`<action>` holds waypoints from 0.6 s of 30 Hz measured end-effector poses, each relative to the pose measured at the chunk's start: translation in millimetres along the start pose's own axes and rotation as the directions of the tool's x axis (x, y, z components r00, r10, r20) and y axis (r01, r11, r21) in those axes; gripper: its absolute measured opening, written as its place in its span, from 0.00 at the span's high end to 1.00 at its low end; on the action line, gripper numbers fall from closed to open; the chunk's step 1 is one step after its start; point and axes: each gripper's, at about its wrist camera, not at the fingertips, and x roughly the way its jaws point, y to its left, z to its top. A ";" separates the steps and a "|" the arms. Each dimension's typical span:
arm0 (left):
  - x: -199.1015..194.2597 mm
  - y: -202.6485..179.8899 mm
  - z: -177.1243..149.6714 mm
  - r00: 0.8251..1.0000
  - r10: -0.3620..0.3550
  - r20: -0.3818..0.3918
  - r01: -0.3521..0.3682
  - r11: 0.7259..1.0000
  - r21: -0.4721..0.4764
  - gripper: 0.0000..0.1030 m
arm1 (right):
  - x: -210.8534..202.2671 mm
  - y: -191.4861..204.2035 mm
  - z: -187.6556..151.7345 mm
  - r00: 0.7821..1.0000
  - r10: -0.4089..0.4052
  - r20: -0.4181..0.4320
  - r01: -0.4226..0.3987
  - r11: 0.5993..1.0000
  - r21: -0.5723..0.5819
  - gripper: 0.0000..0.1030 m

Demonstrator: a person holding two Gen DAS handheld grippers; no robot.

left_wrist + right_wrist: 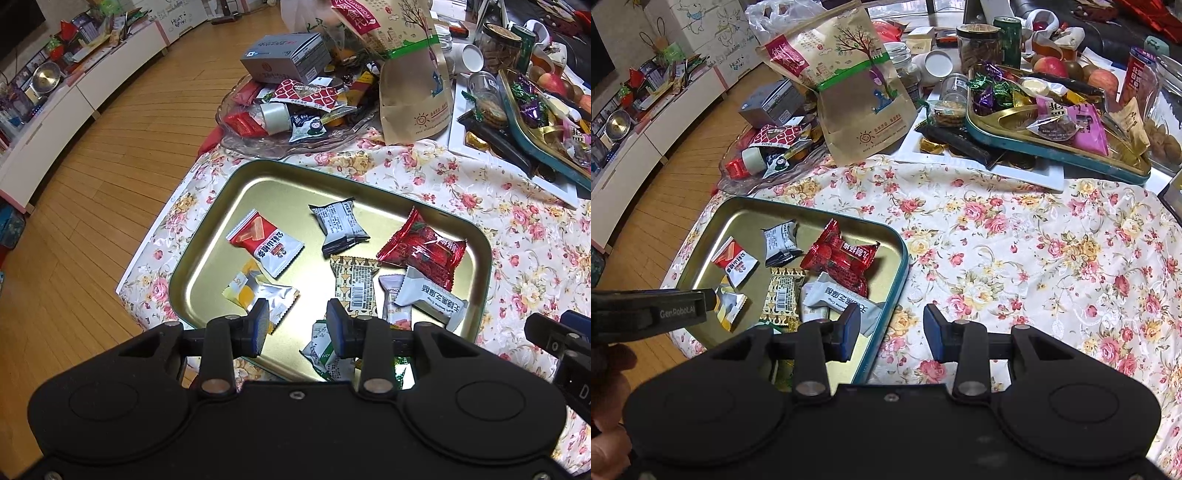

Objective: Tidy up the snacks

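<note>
So, left cam first. The left gripper (pixel 297 328) hangs over the near end of the gold tin tray (pixel 266 184), fingers apart w/ nothing between them. Just past its left finger lies a yellow and silver pack (pixel 258 291). Further out on that side is an orange and white pack (pixel 266 243). Straight ahead is a grey pack (pixel 340 225), and closer in a tan pack w/ a barcode (pixel 355 284). Off to the right of the fingers sits a red pack (pixel 421 251), partly on top of a white and grey pack (pixel 430 299). A green and white pack (pixel 320 350) peeks out right under the right finger. Way ahead, past the tray, a glass dish (pixel 258 144) is piled w/ more snacks, & a big brown paper bag (pixel 413 96) stands next to it. All of it sits on a flowery cloth (pixel 480 192).

Now the right cam. The right gripper (pixel 892 328) hangs over the flowery cloth (pixel 1034 258), just beside the tray's (pixel 903 258) right edge, fingers apart & holding nothing. The tray is ahead & to its left, w/ the red pack (pixel 842 262) nearest the fingers' far side. The left gripper (pixel 683 310) pokes in from the left over the tray. Far ahead on the right is a blue-rimmed tin (pixel 1056 155) full of sweets, sitting tilted on a white tray (pixel 1027 173). Part of a hand (pixel 605 406) shows at the bottom left.
</note>
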 end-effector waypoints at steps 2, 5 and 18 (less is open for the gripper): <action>0.4 -0.2 -0.2 1.000 -0.003 -0.002 0.003 1.000 0.001 0.57 | -0.4 0.3 0.0 1.000 0.002 0.001 -0.002 1.000 0.002 0.61; 1.2 -1.4 -0.4 1.000 -0.003 -0.004 0.003 1.000 0.006 0.57 | -0.8 0.5 0.1 1.000 0.003 0.002 -0.003 1.000 0.002 0.61; 2.1 -2.9 -1.0 1.000 -0.011 -0.007 0.011 1.000 0.015 0.57 | -1.4 0.7 0.5 1.000 0.004 0.003 -0.004 1.000 0.003 0.61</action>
